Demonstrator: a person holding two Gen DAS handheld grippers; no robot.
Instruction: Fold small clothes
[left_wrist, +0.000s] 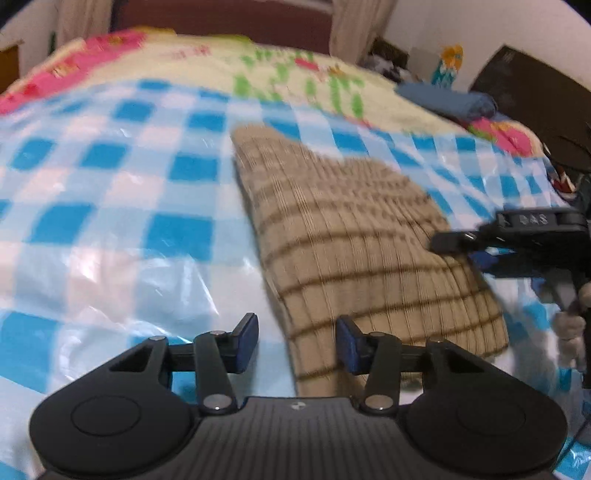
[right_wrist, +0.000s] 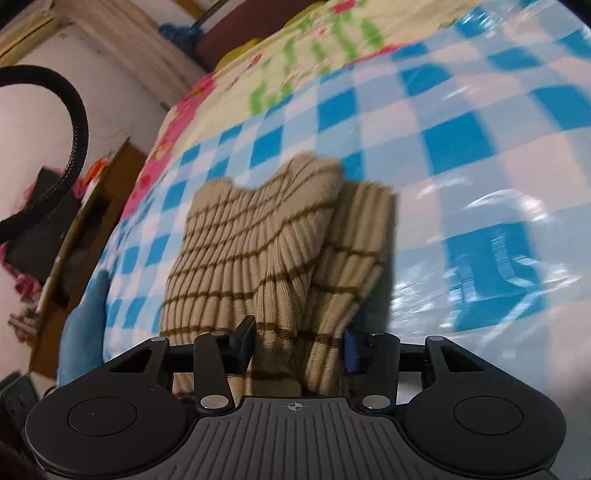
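Left claw (left_wrist: 297, 341) is held wide open over the near edge of the striped sweater (left_wrist: 354, 236); right claw (right_wrist: 297, 345) is spread around its folded end. The sweater lies on the checkered sheet (left_wrist: 110, 192), stretching away from both claws.

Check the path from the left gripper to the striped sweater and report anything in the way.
Nothing visible blocks it. The left gripper is open just short of the striped sweater, with only checkered plastic sheet beneath. The right gripper already straddles the sweater's other edge.
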